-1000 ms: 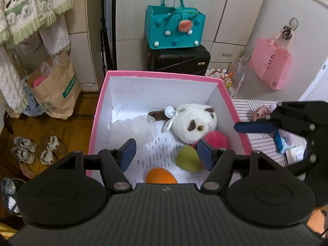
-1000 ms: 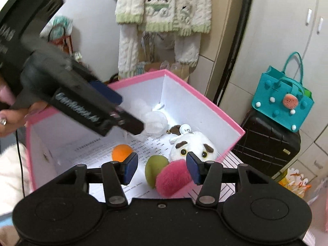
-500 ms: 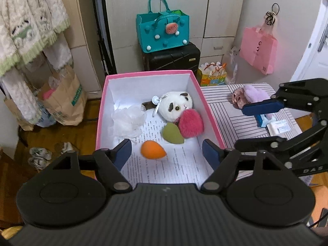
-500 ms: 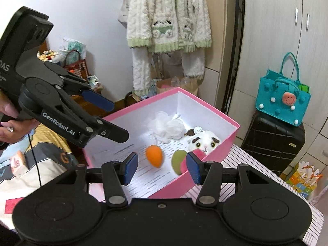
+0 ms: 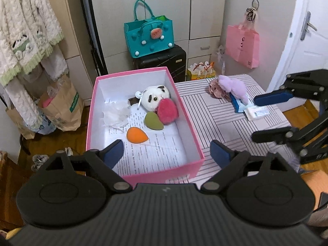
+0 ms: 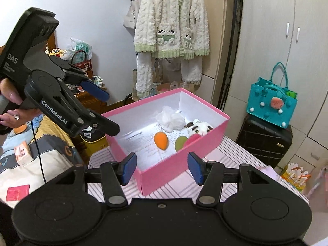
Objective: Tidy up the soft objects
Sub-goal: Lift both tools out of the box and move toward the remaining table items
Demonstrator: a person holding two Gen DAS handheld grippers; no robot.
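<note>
A pink box [image 5: 143,177] on the striped table [image 5: 225,123] holds a panda plush [image 5: 154,99], a pink pompom [image 5: 167,111], a green sponge [image 5: 152,121], an orange sponge [image 5: 136,135] and a white mesh puff [image 5: 115,113]. A lilac plush [image 5: 233,87] and a brown fuzzy toy [image 5: 216,89] lie on the table's far right. My left gripper [image 5: 167,151] hangs above the box's near end, jaws opening wide, nothing between them. My right gripper [image 6: 162,167] hovers off the box's [image 6: 205,141] near corner, jaws opening, empty.
Small packets [image 5: 257,112] lie by the lilac plush. Behind the box stand a black suitcase [image 5: 162,61] with a teal bag [image 5: 149,34]. A pink bag [image 5: 243,45] hangs on the wall, and fleece clothes [image 6: 172,30] hang left. A bed [image 6: 30,160] borders the table.
Both grippers have drawn back and up from the box, which looks smaller now. The left jaws have spread much wider. The table's right side with the lilac plush has come into view.
</note>
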